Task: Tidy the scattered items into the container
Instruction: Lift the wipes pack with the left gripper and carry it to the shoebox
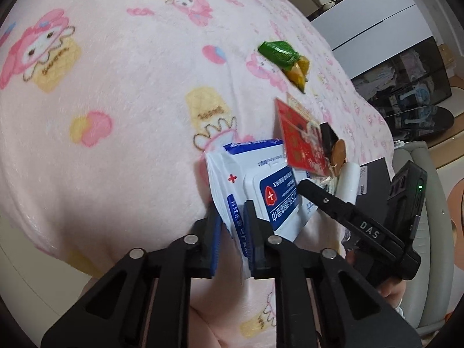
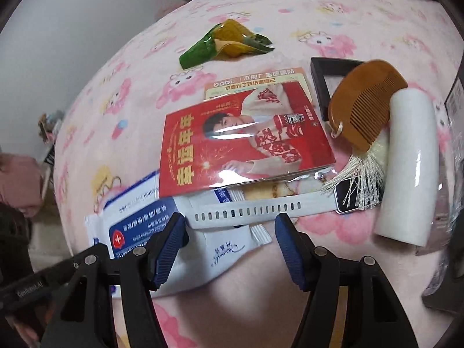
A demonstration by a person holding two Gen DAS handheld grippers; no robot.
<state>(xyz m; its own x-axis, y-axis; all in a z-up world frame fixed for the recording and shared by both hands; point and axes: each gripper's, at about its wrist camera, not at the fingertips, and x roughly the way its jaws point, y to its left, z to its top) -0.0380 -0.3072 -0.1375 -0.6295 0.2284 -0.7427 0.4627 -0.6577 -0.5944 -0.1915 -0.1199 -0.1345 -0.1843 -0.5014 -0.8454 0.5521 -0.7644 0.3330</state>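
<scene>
1. Left gripper [image 1: 233, 233] jaws pinch one edge of the wet-wipes pack [image 1: 261, 185], held on edge over the pink blanket [image 1: 101, 145].
2. Right gripper [image 2: 230, 239] jaws spread wide, nothing between them, low over the blanket.
3. White watch strap [image 2: 249, 211] lies crosswise just ahead of the right jaws, long axis left-right; right hand is nearer.
4. Red card [image 2: 246, 142], wooden comb [image 2: 368, 98], white tube [image 2: 409, 171], green wrapper [image 2: 229, 43] lie beyond.
5. Container: cannot tell which it is.

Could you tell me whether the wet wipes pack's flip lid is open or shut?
Shut: the lid lies flat on the wet wipes pack, clamped by the left hand-held gripper.
</scene>
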